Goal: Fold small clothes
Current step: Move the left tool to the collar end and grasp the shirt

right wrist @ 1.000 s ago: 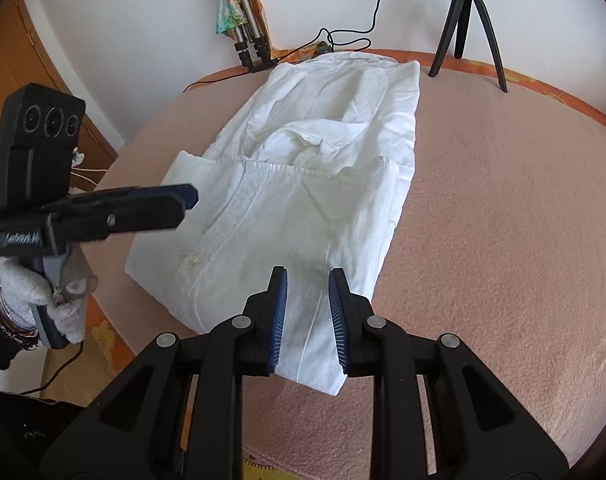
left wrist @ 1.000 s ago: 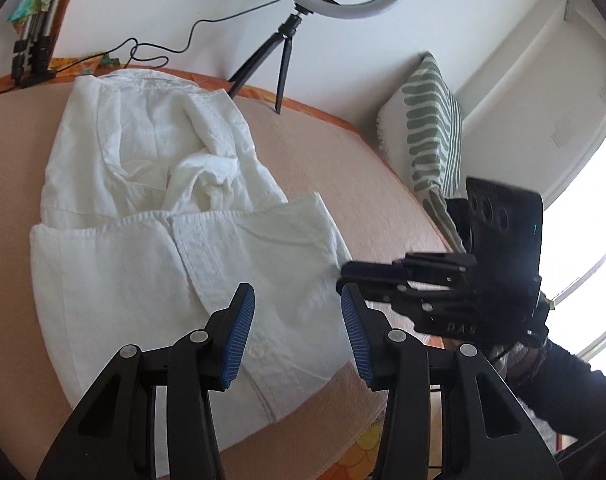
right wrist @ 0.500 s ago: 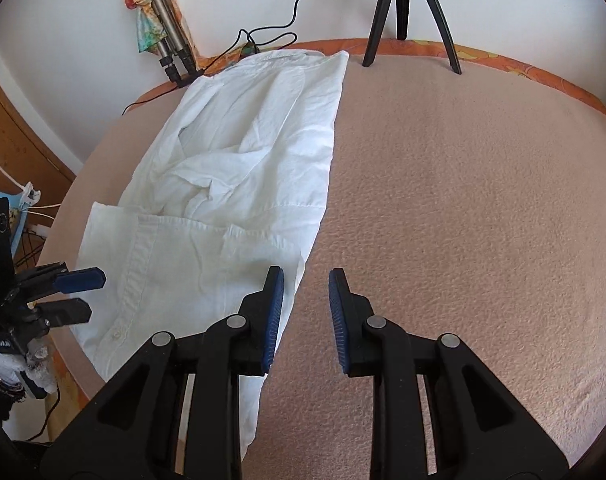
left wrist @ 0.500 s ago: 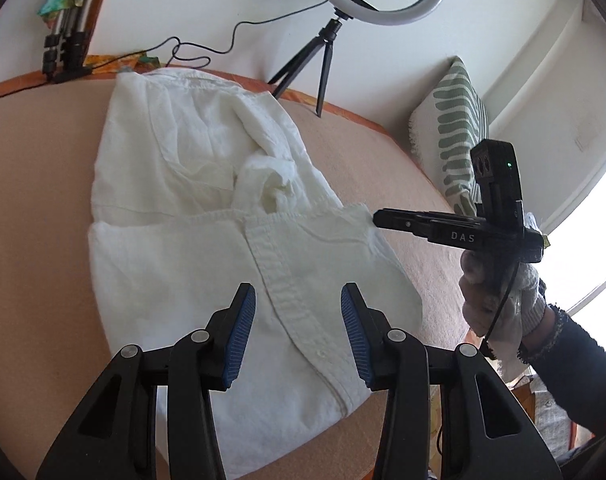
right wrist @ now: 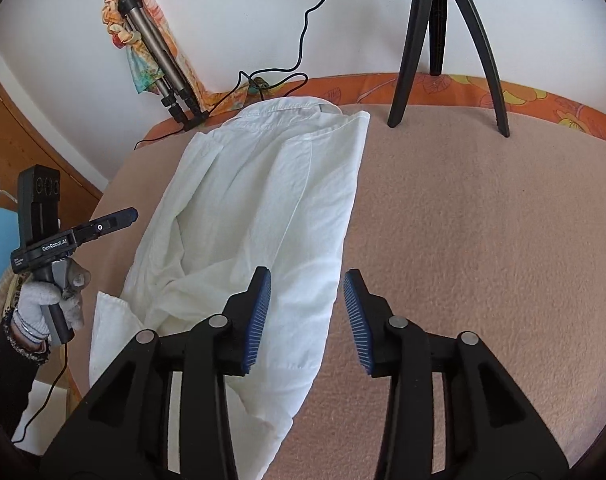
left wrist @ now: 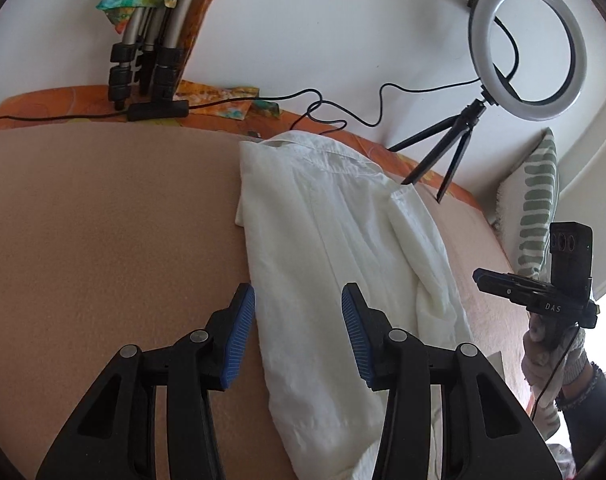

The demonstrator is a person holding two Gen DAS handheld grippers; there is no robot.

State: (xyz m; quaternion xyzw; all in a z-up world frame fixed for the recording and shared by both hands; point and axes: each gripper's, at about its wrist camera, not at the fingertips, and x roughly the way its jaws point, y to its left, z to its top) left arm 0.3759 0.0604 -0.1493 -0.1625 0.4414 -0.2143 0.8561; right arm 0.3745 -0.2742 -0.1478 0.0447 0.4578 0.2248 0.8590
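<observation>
The white shirt (left wrist: 343, 264) lies lengthwise on the pink surface (left wrist: 103, 240), folded into a long strip. The left tongs (left wrist: 298, 320) hover apart over its left edge, gripping nothing. The right tongs (right wrist: 307, 312) are opening above the shirt's right edge, nothing pinched between them. A ring light (left wrist: 527, 40) stands beyond the collar.

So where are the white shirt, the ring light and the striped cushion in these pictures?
white shirt (left wrist: 343, 240): left wrist view, middle of the folded body.
ring light (left wrist: 479, 36): left wrist view, left side of the glowing ring.
striped cushion (left wrist: 537, 208): left wrist view, its green-striped face.
</observation>
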